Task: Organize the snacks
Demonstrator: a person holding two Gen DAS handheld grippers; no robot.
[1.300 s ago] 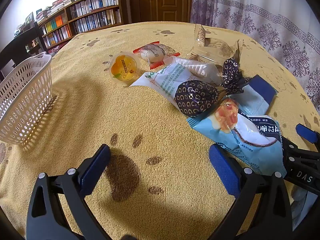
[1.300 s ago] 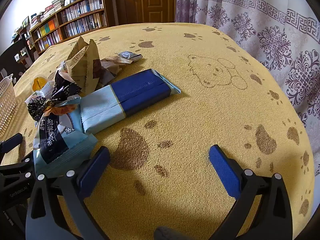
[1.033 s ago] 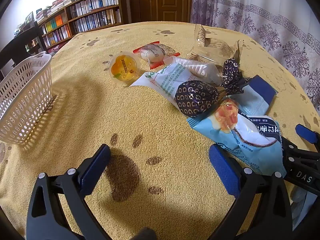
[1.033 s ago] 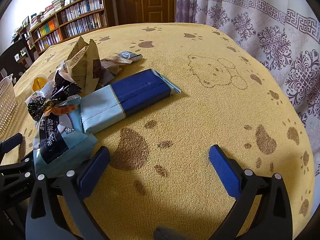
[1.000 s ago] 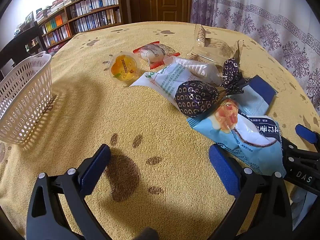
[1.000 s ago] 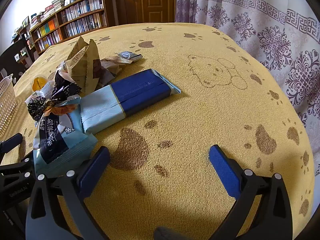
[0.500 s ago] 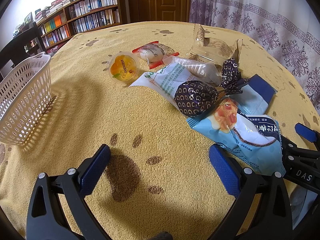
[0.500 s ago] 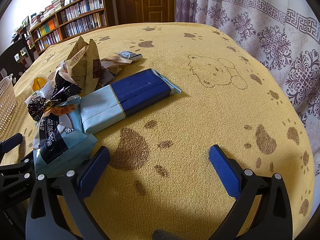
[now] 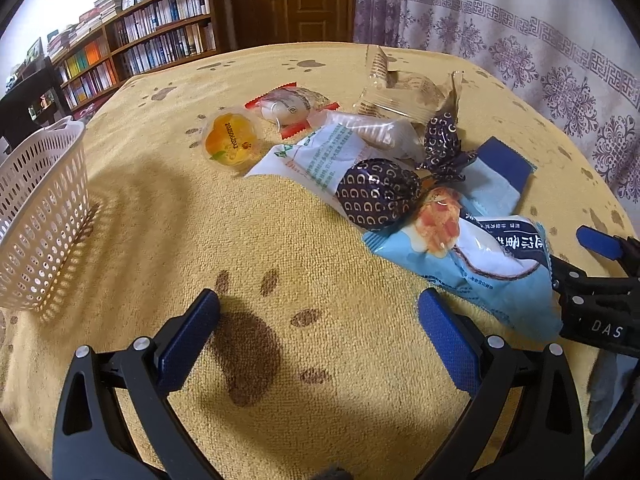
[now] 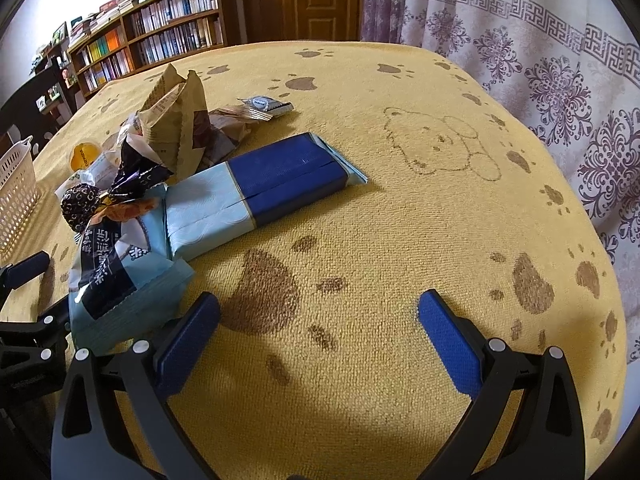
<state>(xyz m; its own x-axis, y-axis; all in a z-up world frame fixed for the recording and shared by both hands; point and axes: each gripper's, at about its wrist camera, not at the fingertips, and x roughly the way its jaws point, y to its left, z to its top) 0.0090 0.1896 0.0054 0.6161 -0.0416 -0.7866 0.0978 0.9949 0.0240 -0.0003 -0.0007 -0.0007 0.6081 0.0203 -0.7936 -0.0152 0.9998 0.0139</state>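
Almost nothing has changed over the last second: the left gripper (image 9: pixel 318 322) and right gripper (image 10: pixel 318 322) still hover spread and empty above the tablecloth (image 9: pixel 256 240). The snacks (image 9: pixel 380 196) stay piled between them, the basket (image 9: pixel 40 216) apparently empty, so sorting has not begun.

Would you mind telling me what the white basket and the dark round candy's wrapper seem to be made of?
The basket looks like rigid moulded plastic, matte off-white: its walls are pierced by even rows of holes. The candy wrapper seems to be thin metallised foil or film, glossy dark purple with gold print, twisted into a crinkled tail; which of the two I cannot tell.
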